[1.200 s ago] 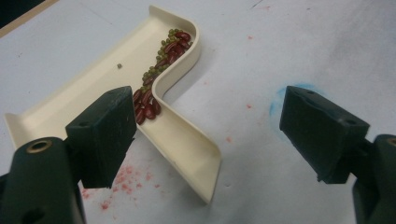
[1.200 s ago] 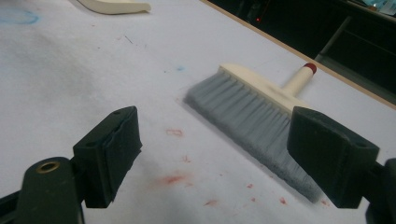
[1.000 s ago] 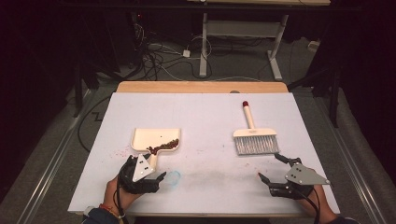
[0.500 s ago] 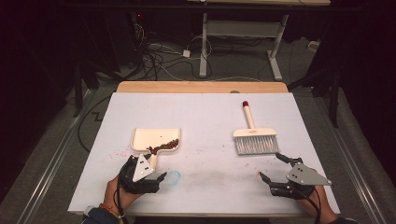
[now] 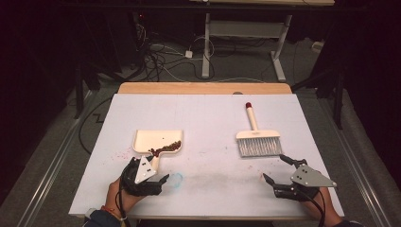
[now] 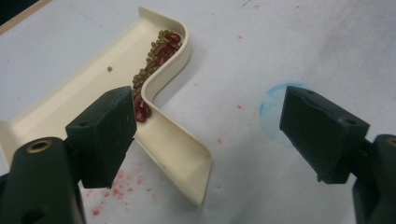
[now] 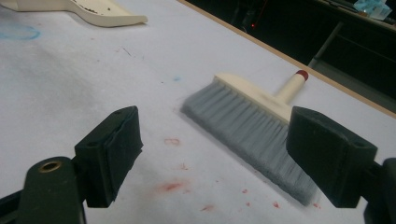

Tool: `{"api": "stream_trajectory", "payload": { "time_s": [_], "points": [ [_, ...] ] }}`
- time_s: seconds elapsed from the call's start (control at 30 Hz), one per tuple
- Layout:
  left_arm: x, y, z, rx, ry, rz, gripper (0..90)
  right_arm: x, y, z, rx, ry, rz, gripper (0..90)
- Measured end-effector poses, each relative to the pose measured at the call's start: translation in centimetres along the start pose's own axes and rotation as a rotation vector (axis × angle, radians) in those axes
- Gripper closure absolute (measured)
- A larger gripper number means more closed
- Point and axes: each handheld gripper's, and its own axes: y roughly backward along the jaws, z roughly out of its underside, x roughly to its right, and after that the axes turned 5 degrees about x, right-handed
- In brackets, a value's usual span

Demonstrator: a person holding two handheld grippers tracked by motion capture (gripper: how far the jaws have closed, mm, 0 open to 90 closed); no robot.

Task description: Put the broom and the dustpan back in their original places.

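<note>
Room: dark surroundings, with cables [image 5: 161, 56] tangled on the floor beyond the far edge and the legs of a white frame [image 5: 246, 42] standing behind them.
Desk: the desk [image 5: 198, 118] has a white top with a wooden strip along its far edge; faint red smears and specks mark the surface, and a blue ring stain [image 5: 175, 179] sits near the front left.
Dustpan: the cream dustpan [image 5: 157, 142] lies flat on the left half of the desk, its handle pointing toward the person; a small pile of red and green beans [image 6: 156, 56] rests against its back wall where the handle begins.
Brush: the cream hand brush [image 5: 257, 137] with grey bristles lies flat on the right half, well apart from the dustpan; bristles face the person, and the red-tipped handle points to the far edge.
Left claw: the left claw [image 5: 150, 178] sits low at the front left, jaws spread wide and holding nothing. In the left gripper view one jaw is just beside the dustpan handle and the other is over the blue ring; whether the near jaw touches the handle cannot be told.
Right claw: the right claw [image 5: 279, 168] sits at the front right, just short of the brush bristles, jaws wide apart and empty.
</note>
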Motion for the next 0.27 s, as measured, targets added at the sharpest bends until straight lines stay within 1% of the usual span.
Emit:
{"api": "stream_trajectory", "payload": {
  "time_s": [0.03, 0.27],
  "points": [
    [0.02, 0.0, -0.01, 0.001, -0.002, -0.001, 18.5, -0.02, 0.02, -0.03, -0.001, -0.006, 0.001, 18.6],
    [0.05, -0.1, -0.11, -0.004, -0.004, 0.002, 18.5, -0.01, 0.04, -0.09, 0.005, -0.003, -0.001, 18.6]
  ]
}}
